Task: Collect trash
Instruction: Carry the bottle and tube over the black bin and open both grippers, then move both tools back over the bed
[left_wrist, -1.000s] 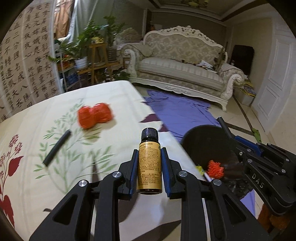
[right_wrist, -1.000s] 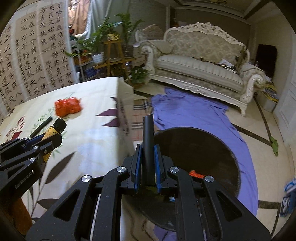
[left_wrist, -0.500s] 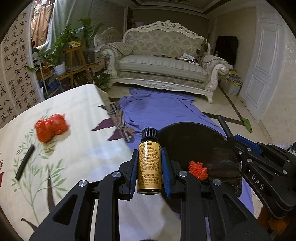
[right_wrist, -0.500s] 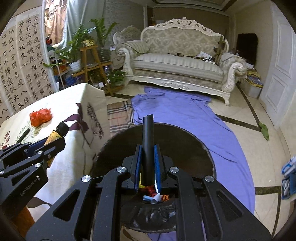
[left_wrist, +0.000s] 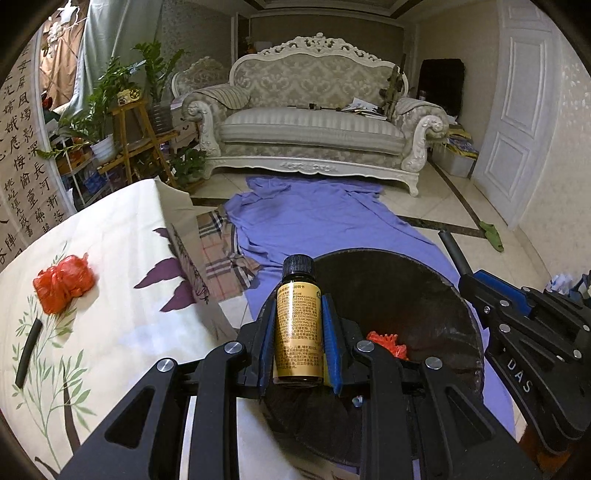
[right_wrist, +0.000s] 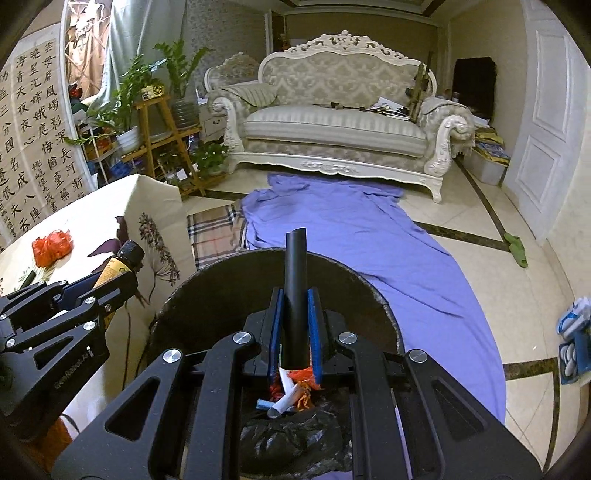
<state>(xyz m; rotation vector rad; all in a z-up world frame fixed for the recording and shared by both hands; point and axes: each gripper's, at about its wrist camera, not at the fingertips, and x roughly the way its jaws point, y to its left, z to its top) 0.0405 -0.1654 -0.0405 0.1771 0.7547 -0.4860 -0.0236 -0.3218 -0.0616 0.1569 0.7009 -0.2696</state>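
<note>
My left gripper (left_wrist: 298, 325) is shut on a small amber bottle (left_wrist: 297, 325) with a black cap and yellow label, held over the near left rim of the round black trash bin (left_wrist: 443, 291). My right gripper (right_wrist: 295, 325) is shut on a black tube (right_wrist: 295, 295), held upright over the bin (right_wrist: 221, 280). Red, white and blue scraps (right_wrist: 291, 387) lie in the bin on a black bag. A crumpled red wrapper (left_wrist: 62, 284) and a second black tube (left_wrist: 27, 350) lie on the floral tablecloth (left_wrist: 122, 325).
The table (right_wrist: 155, 221) stands to the left of the bin. A purple sheet (left_wrist: 325, 221) and a plaid cloth (left_wrist: 221, 254) cover the floor ahead. A white sofa (left_wrist: 314, 125), a plant stand (left_wrist: 140, 140) and a white door (left_wrist: 524, 110) lie beyond.
Both grippers have moved right, from over the table to over the bin. Each keeps hold of its object. The red wrapper and loose tube now lie far left.
</note>
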